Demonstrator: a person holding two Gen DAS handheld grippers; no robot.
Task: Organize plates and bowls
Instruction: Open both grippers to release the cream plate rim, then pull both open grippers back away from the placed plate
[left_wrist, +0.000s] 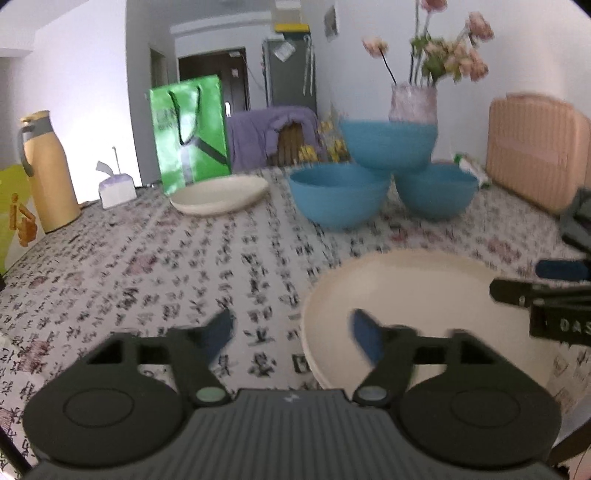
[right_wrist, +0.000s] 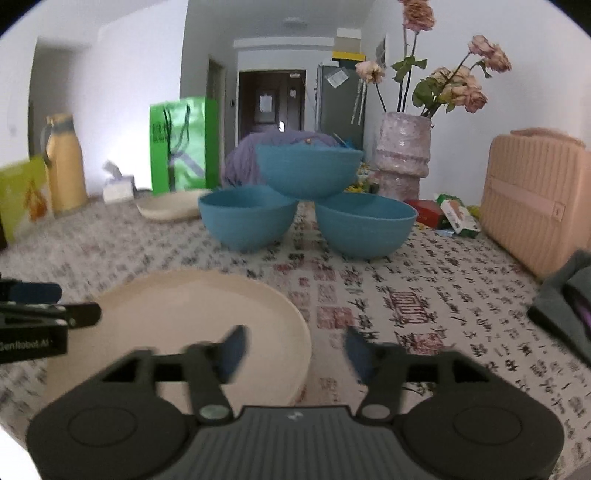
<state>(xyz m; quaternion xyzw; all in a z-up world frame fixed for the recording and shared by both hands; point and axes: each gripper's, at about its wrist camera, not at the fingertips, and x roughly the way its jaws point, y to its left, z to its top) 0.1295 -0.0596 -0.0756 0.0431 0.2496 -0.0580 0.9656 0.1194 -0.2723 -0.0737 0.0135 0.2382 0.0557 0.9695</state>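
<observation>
A cream plate (left_wrist: 424, 306) lies on the patterned tablecloth close in front; it also shows in the right wrist view (right_wrist: 192, 314). My left gripper (left_wrist: 291, 336) is open and straddles the plate's left rim. My right gripper (right_wrist: 295, 349) is open and straddles the plate's right rim. A second cream plate (left_wrist: 221, 195) (right_wrist: 170, 208) lies further back by the green bag. Three blue bowls stand behind: two on the table (left_wrist: 338, 195) (left_wrist: 436, 190) and one (left_wrist: 388, 142) resting on top of them.
A green bag (left_wrist: 190, 133), a yellow flask (left_wrist: 46, 173) and a tissue box (left_wrist: 116, 188) stand at the back left. A vase of flowers (right_wrist: 402, 155) and a pink case (right_wrist: 535, 195) stand at the back right. A dark cloth (right_wrist: 569, 306) lies at the right edge.
</observation>
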